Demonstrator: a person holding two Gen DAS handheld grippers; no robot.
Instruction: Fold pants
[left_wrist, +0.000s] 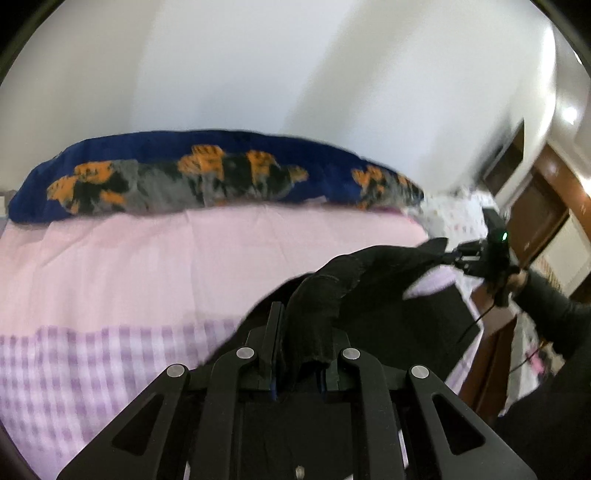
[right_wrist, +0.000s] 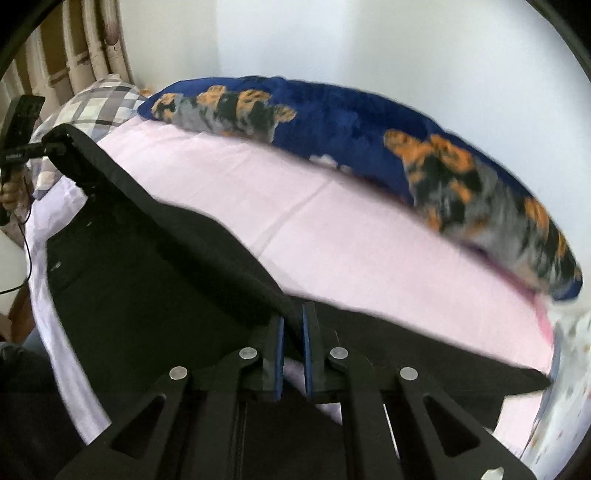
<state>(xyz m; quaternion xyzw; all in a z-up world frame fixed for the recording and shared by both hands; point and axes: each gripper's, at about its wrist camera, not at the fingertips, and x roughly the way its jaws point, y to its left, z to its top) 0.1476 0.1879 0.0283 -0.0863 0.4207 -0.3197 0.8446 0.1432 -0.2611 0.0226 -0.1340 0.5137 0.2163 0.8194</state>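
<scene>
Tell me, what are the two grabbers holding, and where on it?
Both hold the black pants. The left gripper pinches a bunched bit of an edge; the right gripper pinches the same edge further along, stretched between them.

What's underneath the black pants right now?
Under the black pants lies the pink bedsheet, showing around their edges. Anything directly beneath the fabric is covered.

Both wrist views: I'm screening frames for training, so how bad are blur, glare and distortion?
Left wrist view: fisheye bends the bed; the blue blanket is mildly smeared; a ceiling light glares at right. Right wrist view: the blanket is strongly motion-blurred, the black pants lack detail.
</scene>
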